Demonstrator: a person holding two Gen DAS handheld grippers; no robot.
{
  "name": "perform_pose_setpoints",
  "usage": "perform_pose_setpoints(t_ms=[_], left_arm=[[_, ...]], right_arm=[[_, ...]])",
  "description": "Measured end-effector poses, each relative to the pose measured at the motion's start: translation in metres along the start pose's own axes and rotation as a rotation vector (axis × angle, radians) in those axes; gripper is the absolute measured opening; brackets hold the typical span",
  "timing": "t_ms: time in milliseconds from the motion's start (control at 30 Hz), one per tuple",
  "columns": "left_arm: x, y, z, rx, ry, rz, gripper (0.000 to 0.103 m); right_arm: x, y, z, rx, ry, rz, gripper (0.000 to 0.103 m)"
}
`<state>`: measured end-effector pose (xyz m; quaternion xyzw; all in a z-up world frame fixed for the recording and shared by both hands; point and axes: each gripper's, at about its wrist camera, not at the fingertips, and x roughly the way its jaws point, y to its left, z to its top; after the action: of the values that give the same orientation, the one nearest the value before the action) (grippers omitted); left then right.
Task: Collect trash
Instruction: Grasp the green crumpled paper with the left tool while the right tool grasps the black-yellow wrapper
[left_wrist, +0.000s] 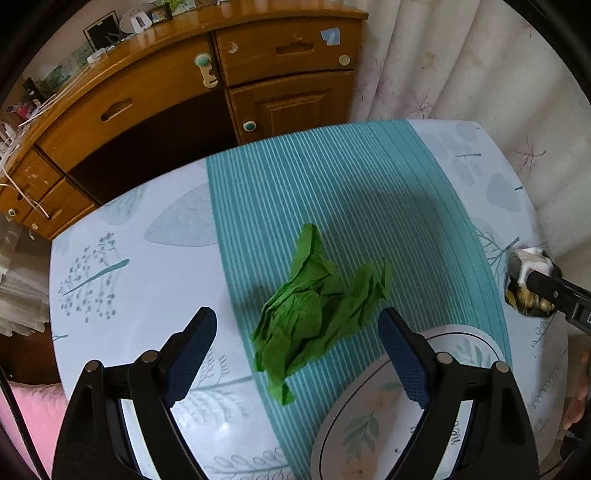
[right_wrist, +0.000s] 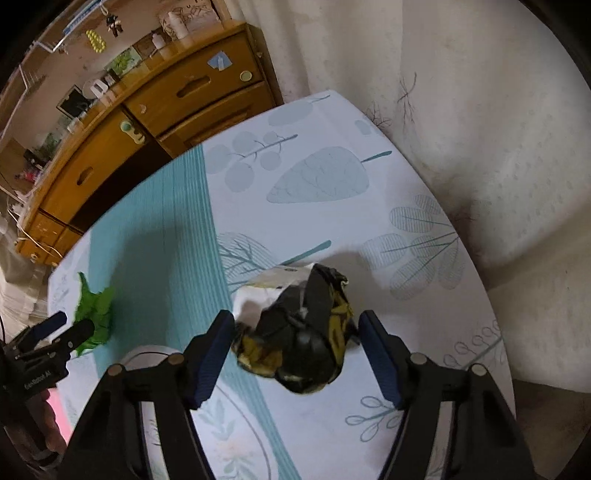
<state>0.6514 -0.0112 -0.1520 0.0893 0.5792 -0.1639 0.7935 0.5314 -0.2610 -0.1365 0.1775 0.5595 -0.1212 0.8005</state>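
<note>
Plate partly behind gripper arms, cut off at the bottom edge

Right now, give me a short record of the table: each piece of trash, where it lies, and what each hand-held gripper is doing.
green paper: crumpled, on teal stripe
dark wrapper: crumpled, on pale leaf print
left hand-held gripper: open, paper between fingers
right hand-held gripper: open, astride wrapper
plate: beside the paper

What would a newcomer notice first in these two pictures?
The crumpled green paper lies on the teal stripe of the tablecloth, between the open left gripper. The crumpled black and yellow wrapper lies on the pale part, between the open right gripper.
</note>
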Motion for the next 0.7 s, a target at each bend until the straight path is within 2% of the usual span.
perform_pose_setpoints(t_ms=[33, 200, 233, 300, 400, 500, 700], left_arm=[[0.003, -0.002, 0.000, 0.003, 0.005, -0.004, 0.075], [0.018, -0.005, 0.001, -0.017, 0.035, -0.037, 0.064], [0.021, -0.006, 0.001, -0.021, 0.044, -0.040, 0.055], [0.023, -0.007, -0.001, -0.023, 0.040, -0.028, 0.045], [0.023, -0.011, -0.003, -0.012, 0.039, 0.002, 0.031], [0.016, -0.012, -0.009, -0.032, 0.033, -0.017, 0.029], [-0.039, -0.023, -0.037, -0.041, -0.038, -0.021, 0.028]], right_arm=[[0.000, 0.000, 0.000, -0.001, -0.003, 0.002, 0.065], [-0.001, -0.001, -0.005, -0.012, -0.023, 0.008, 0.063], [0.000, -0.001, -0.005, -0.012, -0.022, 0.011, 0.062], [0.002, -0.002, -0.009, -0.012, -0.009, 0.016, 0.062], [0.003, 0.001, -0.012, -0.027, -0.008, 0.017, 0.055], [-0.001, 0.008, -0.019, -0.062, -0.002, 0.026, 0.046], [-0.036, 0.025, -0.042, -0.122, -0.046, 0.074, 0.045]])
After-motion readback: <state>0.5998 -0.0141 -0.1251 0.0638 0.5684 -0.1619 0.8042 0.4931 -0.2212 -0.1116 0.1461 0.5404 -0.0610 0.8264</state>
